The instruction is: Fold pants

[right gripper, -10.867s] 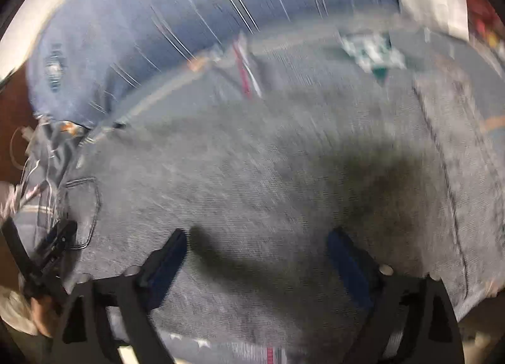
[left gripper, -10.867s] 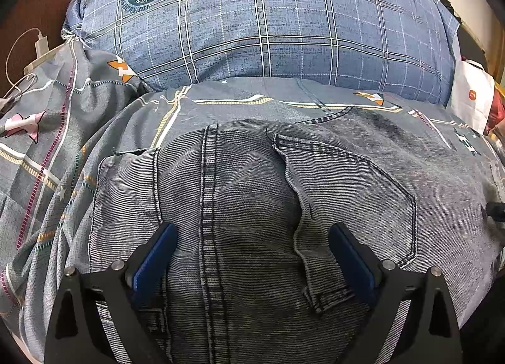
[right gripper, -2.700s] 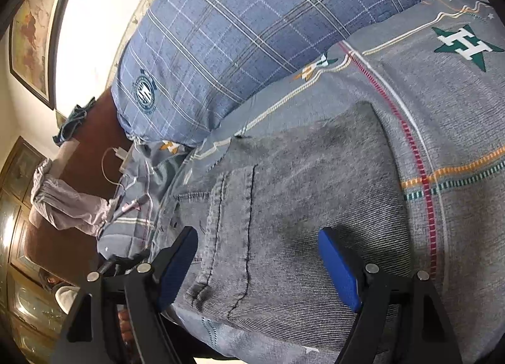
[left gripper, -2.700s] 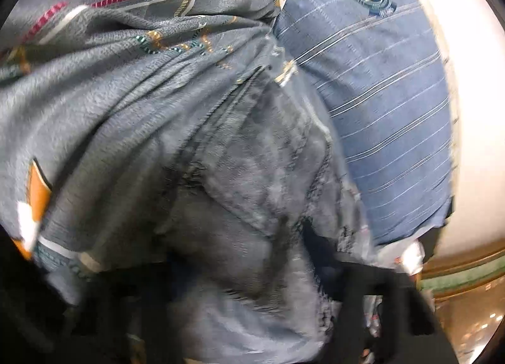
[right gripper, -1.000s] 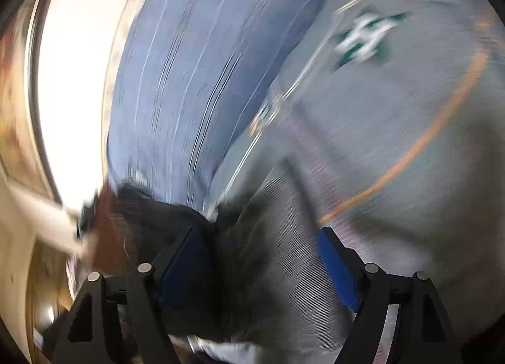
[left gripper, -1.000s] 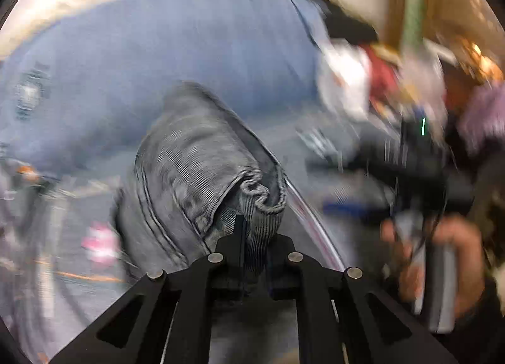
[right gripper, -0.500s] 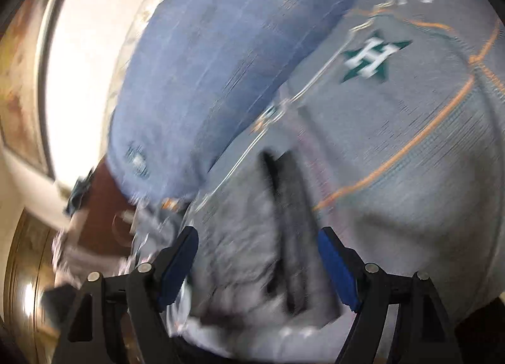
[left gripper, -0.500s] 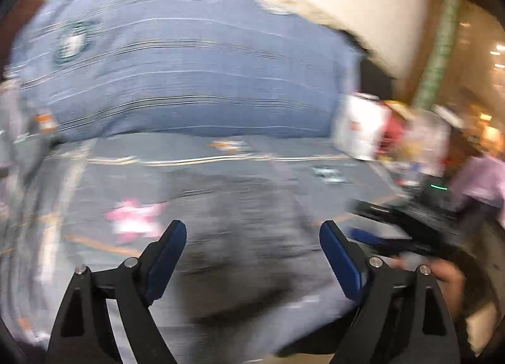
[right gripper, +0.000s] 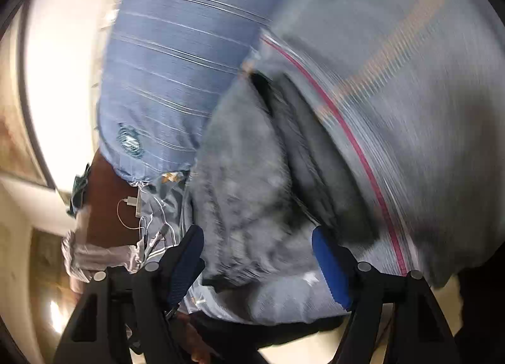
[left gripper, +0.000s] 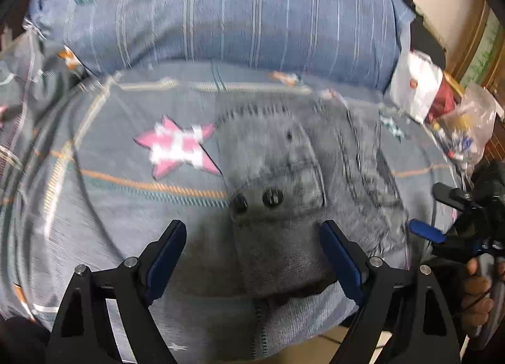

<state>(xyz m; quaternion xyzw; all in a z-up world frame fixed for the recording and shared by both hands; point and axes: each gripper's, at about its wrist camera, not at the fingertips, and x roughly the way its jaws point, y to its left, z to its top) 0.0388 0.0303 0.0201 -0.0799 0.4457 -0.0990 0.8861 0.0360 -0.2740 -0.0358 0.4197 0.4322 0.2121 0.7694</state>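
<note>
Grey denim jeans (left gripper: 293,193) lie folded into a compact stack at frame centre on the patterned bedspread (left gripper: 104,206), below the blue plaid pillow (left gripper: 227,13). Left gripper (left gripper: 254,261) and right gripper (right gripper: 257,264) hover spread, empty; folding looks finished, leaving perhaps only smoothing.

Both fisheye views are smeared by motion blur and bent hard at their dark round edges, with soft indoor light leaving a shadow on the bed (left gripper: 94,206) beneath the pants (left gripper: 284,174) and glare washing out the wall (right gripper: 69,48) in the right view.
</note>
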